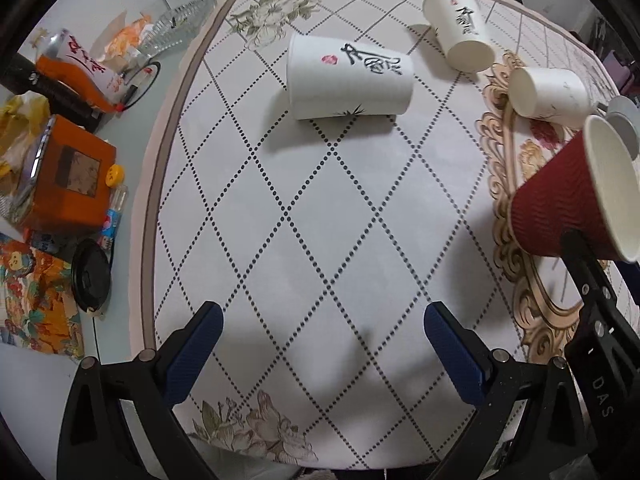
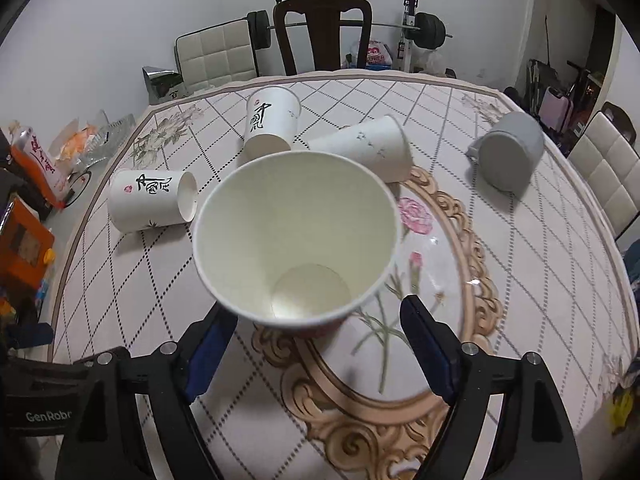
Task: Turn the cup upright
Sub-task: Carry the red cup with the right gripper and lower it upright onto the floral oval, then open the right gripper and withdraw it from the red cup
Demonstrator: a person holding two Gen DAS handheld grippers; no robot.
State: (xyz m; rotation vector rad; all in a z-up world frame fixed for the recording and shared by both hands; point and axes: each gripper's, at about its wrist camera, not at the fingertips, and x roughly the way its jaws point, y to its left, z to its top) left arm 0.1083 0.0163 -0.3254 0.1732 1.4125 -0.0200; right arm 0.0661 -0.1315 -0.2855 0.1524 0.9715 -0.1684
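**Red Ripple Cup Between the Right Gripper's Fingers**

The red ripple-wall paper cup (image 2: 294,236) is seen mouth-up in the right wrist view, its white interior and round base fully exposed. It is positioned over the ornate gold-scroll medallion of the tablecloth (image 2: 540,260), towards the near centre of the table. In the left wrist view the same cup (image 1: 560,208) appears at the right edge, tilted, with a black finger of the right gripper against its lower wall. Whether the cup's base rests on the cloth cannot be told.

The right gripper (image 2: 316,340) is shown with its blue pads spread to either side of the cup's lower part; the left pad is partly hidden behind the cup, and contact with the cup cannot be confirmed from the right wrist view. The left gripper (image 1: 322,344) is held wide apart above bare cloth, with nothing between its fingers.

Three white paper cups lie on their sides beyond the red cup: one with calligraphy (image 2: 152,200) to the left, a second with calligraphy (image 2: 270,122) at the far centre, and a third with fine markings (image 2: 368,148) just right of it. A grey mug (image 2: 508,156) lies on its side at the far right.

An orange box (image 1: 68,184) and a black lid (image 1: 90,276) are located off the cloth at the left.
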